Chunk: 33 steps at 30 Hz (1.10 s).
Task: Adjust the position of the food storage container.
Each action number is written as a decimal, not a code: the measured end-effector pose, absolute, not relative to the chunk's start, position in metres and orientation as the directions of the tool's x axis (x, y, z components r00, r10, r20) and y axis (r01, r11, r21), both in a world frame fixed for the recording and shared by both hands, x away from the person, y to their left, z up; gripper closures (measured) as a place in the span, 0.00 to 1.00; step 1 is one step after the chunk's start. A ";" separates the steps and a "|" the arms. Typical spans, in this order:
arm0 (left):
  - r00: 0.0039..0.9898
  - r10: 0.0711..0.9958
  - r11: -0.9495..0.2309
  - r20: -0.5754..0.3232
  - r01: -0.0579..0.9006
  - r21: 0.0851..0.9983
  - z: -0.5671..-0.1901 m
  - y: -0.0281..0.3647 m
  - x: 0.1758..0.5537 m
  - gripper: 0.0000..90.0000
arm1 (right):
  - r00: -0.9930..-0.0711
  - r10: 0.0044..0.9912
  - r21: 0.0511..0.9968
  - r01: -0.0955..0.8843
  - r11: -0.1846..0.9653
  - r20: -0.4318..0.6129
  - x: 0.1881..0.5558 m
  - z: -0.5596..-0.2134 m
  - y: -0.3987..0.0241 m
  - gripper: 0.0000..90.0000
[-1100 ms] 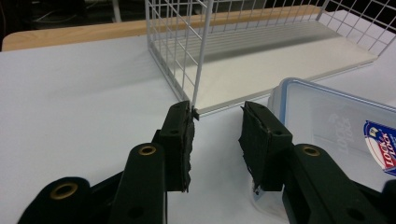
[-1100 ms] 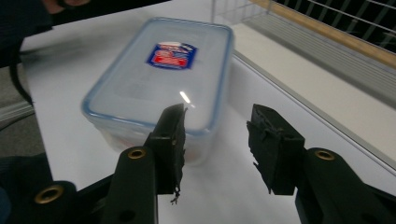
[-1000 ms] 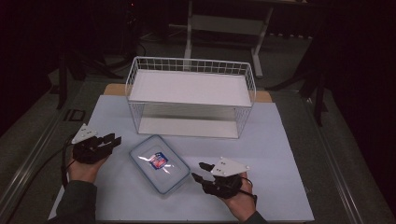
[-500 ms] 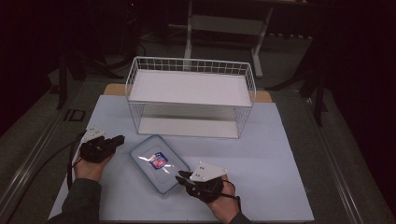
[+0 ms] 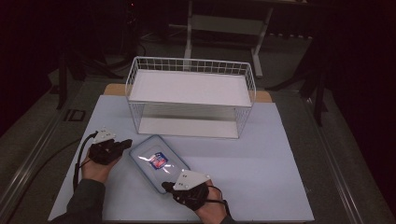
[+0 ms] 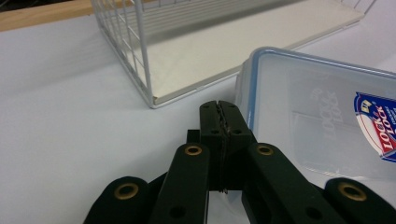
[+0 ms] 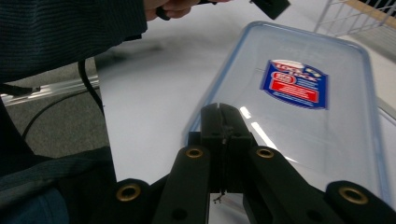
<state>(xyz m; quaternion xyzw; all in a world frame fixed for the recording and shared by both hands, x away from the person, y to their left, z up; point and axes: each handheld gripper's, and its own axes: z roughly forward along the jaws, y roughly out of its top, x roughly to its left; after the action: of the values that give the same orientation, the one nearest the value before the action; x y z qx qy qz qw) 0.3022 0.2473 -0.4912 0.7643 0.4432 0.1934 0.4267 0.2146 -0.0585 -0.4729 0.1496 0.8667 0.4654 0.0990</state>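
One wire basket [image 5: 190, 95], one lidded container [image 5: 159, 162] (blue-rimmed), two grippers.

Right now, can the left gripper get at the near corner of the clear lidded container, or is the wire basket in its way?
Probably yes. The left gripper sits right beside the container, jaws shut, with bare table between them. The wire basket stands farther back, off that path. The jaws would need opening first.

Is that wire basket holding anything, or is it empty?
Empty. The white wire basket shows just bare white shelf panels; the plastic container lies outside it, on the table.
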 end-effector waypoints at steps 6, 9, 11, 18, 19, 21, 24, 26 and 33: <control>0.537 0.840 -0.249 -0.082 0.515 0.821 -0.493 0.245 0.302 1.00 | -0.944 0.330 0.829 0.166 0.534 -0.023 0.211 -0.478 -0.049 0.99; 0.536 0.840 -0.247 -0.083 0.514 0.821 -0.493 0.245 0.302 1.00 | -0.946 0.323 0.825 0.168 0.539 -0.019 0.210 -0.481 -0.046 0.99; 0.535 0.841 -0.247 -0.079 0.512 0.823 -0.494 0.244 0.303 1.00 | -0.948 0.316 0.822 0.166 0.544 -0.017 0.210 -0.484 -0.042 0.99; 0.530 0.845 -0.249 -0.074 0.512 0.822 -0.495 0.243 0.303 1.00 | -0.954 0.300 0.814 0.151 0.560 -0.029 0.207 -0.486 -0.034 0.99; 0.530 0.845 -0.249 -0.074 0.512 0.822 -0.495 0.243 0.303 0.99 | -0.955 0.294 0.810 0.144 0.568 -0.036 0.206 -0.486 -0.032 0.99; 0.527 0.846 -0.247 -0.075 0.513 0.822 -0.495 0.243 0.303 1.00 | -0.958 0.284 0.805 0.137 0.578 -0.041 0.205 -0.488 -0.030 0.99; 0.525 0.848 -0.244 -0.075 0.512 0.823 -0.495 0.242 0.303 1.00 | -0.959 0.281 0.802 0.140 0.580 -0.036 0.204 -0.490 -0.028 0.99; 0.524 0.848 -0.240 -0.080 0.514 0.823 -0.495 0.242 0.302 1.00 | -0.959 0.281 0.800 0.143 0.583 -0.033 0.204 -0.490 -0.028 0.99; 0.538 0.838 -0.243 -0.086 0.512 0.824 -0.495 0.241 0.300 1.00 | -0.955 0.296 0.787 0.160 0.596 -0.030 0.206 -0.494 -0.036 0.99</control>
<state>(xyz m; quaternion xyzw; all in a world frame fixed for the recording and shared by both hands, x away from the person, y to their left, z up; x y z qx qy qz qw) 0.3000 0.2411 -0.4954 0.7651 0.4411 0.1906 0.4286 0.2058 -0.0362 -0.4938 0.1281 0.8898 0.4309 0.0788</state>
